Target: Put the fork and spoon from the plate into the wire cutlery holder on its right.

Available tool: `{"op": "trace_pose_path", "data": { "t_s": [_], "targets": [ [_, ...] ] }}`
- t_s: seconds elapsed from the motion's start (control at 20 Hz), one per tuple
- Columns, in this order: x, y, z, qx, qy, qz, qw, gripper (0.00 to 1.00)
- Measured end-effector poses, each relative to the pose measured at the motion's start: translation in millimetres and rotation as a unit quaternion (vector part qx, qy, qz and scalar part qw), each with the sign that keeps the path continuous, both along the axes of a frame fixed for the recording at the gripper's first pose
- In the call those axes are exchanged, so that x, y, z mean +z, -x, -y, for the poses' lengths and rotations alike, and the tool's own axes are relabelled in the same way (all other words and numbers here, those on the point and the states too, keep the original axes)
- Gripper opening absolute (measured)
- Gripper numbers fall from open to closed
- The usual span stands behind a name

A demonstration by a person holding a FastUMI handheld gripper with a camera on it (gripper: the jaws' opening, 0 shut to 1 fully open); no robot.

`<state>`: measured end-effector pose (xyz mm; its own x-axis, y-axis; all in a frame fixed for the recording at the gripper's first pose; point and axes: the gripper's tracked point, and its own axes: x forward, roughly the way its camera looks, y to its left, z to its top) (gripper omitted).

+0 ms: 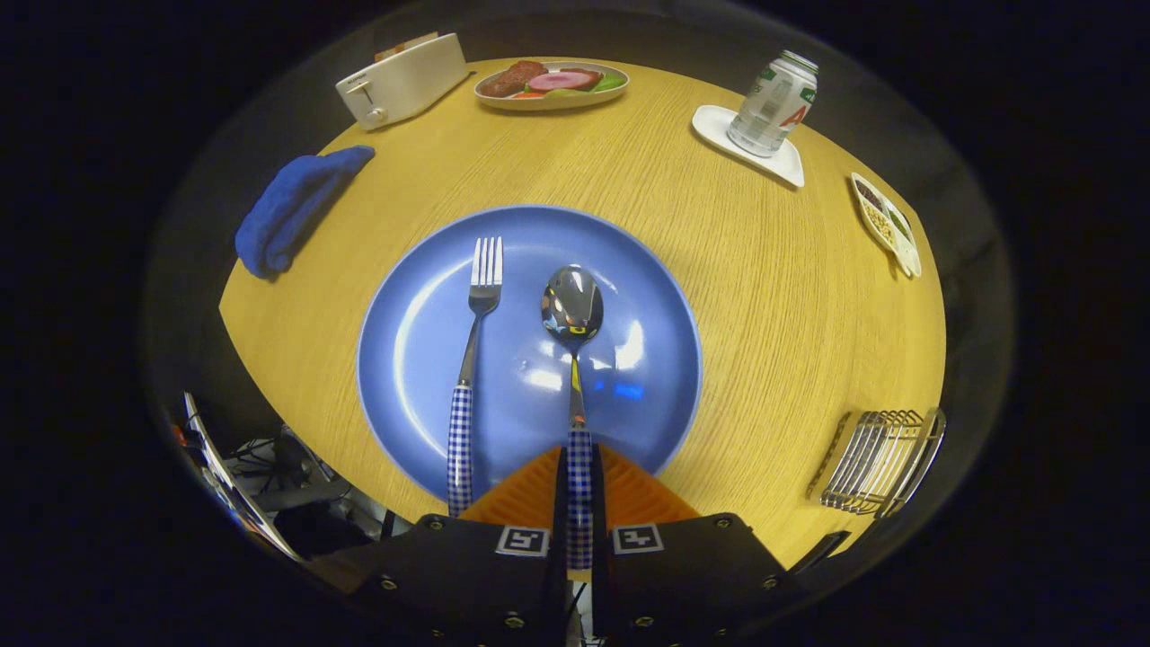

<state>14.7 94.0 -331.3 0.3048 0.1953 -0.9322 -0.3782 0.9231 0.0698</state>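
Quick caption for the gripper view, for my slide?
Gripper shut on the spoon handle over the blue plate, fork alongside, wire holder waiting at right.

Blue plate (422,359); blue-checked spoon (575,359) and fork (472,359) handles.

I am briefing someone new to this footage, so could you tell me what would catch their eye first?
The round blue plate on the wooden table, holding a checked-handled fork and steel spoon side by side. The gripper is shut on the spoon's handle. The wire cutlery holder waits right of the plate.
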Motion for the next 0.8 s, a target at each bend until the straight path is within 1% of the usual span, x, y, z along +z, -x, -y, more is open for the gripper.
{"op": "trace_pose_path", "data": {
  "t_s": [0.3, 0.5, 0.8],
  "targets": [
    [44, 16, 50, 0.003, -0.022, -0.010, 1.000, 0.12],
    [73, 28, 107, -0.002, 0.005, 0.003, 1.000, 0.11],
    [93, 55, 186, -0.021, 0.043, -0.001, 0.999, 0.11]
  ]
}}
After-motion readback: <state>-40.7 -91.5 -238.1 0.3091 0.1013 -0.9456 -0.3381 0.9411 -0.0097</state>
